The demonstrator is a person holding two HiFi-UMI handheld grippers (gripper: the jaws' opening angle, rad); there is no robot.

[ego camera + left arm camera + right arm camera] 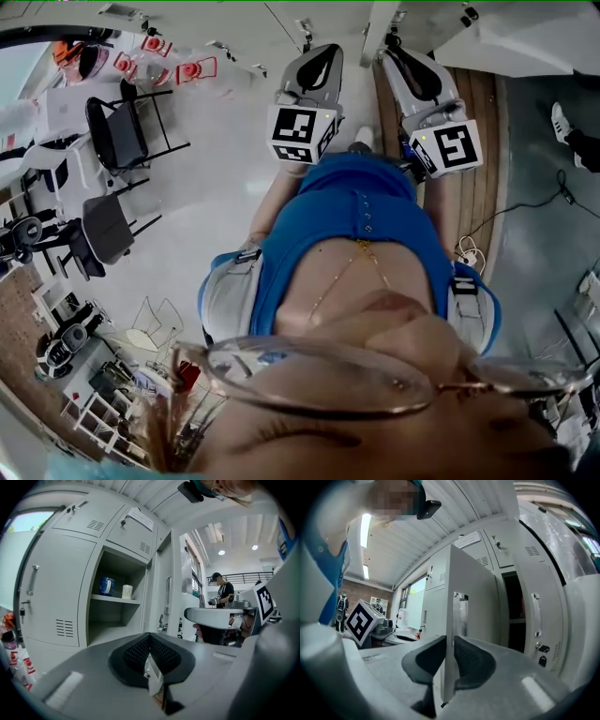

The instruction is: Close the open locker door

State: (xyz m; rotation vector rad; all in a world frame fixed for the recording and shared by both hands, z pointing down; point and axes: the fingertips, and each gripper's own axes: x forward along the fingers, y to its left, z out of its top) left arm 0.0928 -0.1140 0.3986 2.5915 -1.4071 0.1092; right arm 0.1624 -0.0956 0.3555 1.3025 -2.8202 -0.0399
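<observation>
The locker door (474, 597) stands swung out from the grey bank of lockers, and I see it nearly edge-on. In the left gripper view the same door (165, 569) juts forward just right of the open compartment (112, 618) it belongs to.

A shelf (115, 600) crosses that compartment part-way up. On the shelf stand a blue container (107, 586) and, just beside it on the right, a small white ribbed cup (127, 591). I cannot tell what either one holds. From the right gripper view the compartment (513, 597) is only a dark slot behind the door, and its contents cannot be made out.

The neighbouring lockers are closed. These are a tall door (56, 588) with a handle to the left of the opening, and two small vented doors (96, 524) above.

The right gripper (451, 641) is held about level, its jaws a little apart. The door's free edge runs straight down through the narrow gap between the pads. They sit close on either side of it, with no clear squeeze on it. The left gripper (150, 637) points at the lockers, short of them, with its pads met at the tips and nothing between them.

From the head view, the left gripper (323, 61) and right gripper (398, 52) sit side by side in front of the person in the blue top (356, 216).
</observation>
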